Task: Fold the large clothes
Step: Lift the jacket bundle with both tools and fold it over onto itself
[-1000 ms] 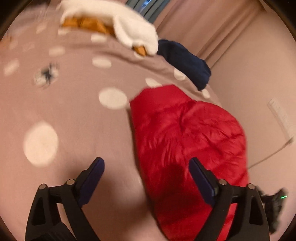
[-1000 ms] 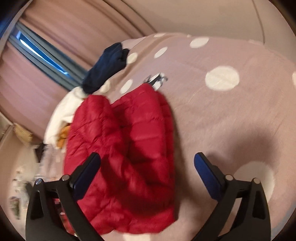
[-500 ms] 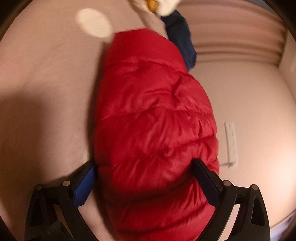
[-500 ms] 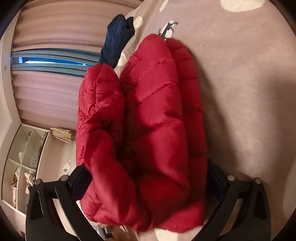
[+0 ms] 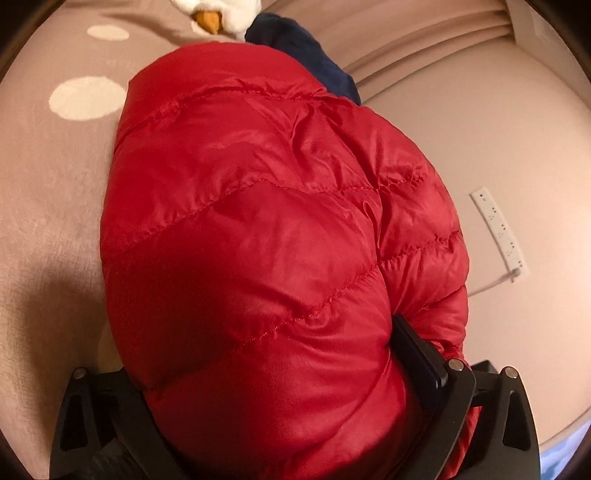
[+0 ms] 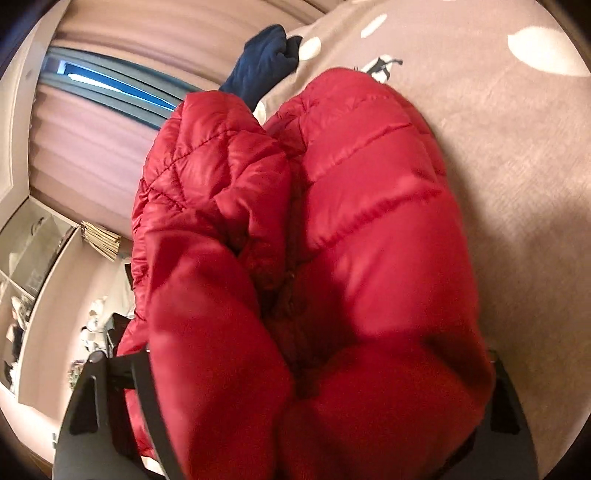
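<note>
A puffy red quilted jacket lies bundled on the pink spotted bed cover and fills most of both views. My left gripper stands open around its near end. The right finger lies against the fabric, and the other finger is hidden under the bulge. In the right wrist view the jacket shows two folded lobes. My right gripper has the jacket between its jaws, which are closing on it. Its left finger presses the fabric, and the other finger is mostly covered.
A navy garment lies at the bed's far edge beyond the jacket, next to a white plush toy with an orange beak. A white power strip lies on the floor to the right. Curtains, a window and shelves stand beyond the bed.
Both grippers came down and forward onto the jacket, which now bulges between their fingers. The right gripper's fingers now press into the fabric.
</note>
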`<state>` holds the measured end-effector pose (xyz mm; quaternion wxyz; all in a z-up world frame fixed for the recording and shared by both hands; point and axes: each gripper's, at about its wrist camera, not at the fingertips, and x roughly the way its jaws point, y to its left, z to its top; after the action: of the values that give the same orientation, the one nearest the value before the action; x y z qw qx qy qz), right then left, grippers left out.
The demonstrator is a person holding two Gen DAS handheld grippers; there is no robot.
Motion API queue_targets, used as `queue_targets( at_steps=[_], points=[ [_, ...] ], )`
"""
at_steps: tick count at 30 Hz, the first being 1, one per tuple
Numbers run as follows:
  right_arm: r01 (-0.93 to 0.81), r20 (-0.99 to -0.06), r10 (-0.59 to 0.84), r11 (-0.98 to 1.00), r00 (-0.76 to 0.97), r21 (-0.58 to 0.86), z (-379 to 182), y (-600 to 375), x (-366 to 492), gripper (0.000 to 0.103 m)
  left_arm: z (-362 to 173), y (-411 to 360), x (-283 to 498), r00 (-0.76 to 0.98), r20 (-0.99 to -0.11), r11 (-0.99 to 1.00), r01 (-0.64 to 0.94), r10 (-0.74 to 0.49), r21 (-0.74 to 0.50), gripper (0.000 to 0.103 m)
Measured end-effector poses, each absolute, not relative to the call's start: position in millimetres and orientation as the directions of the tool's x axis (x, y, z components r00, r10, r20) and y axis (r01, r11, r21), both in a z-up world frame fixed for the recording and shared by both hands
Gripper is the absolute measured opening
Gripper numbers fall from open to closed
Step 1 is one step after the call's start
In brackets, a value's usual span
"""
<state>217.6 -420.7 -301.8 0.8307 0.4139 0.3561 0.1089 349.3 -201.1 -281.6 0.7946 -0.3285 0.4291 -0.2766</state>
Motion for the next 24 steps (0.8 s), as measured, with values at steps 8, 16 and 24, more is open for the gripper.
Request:
queue_targets(
  at_steps=[8,16,24],
  points=[
    [0.083,-0.483,0.441,0.667,0.756,0.740,-306,-416,208,0.074,-279,-216,356,0.505,-0.495,0.646,0.176,-0.707,-0.743,0.098],
    [0.070,-0.474,0.426,0.683,0.771,0.727,-308,-416,192,0.074,-282,-196,340,0.517,-0.479,0.642,0.195,-0.709,-0.741,0.098],
    [0.064,-0.469,0.421,0.687,0.777,0.724,-308,-413,181,0.074,-288,-188,333,0.513,-0.480,0.642,0.197,-0.711,-0.741,0.098]
  ],
)
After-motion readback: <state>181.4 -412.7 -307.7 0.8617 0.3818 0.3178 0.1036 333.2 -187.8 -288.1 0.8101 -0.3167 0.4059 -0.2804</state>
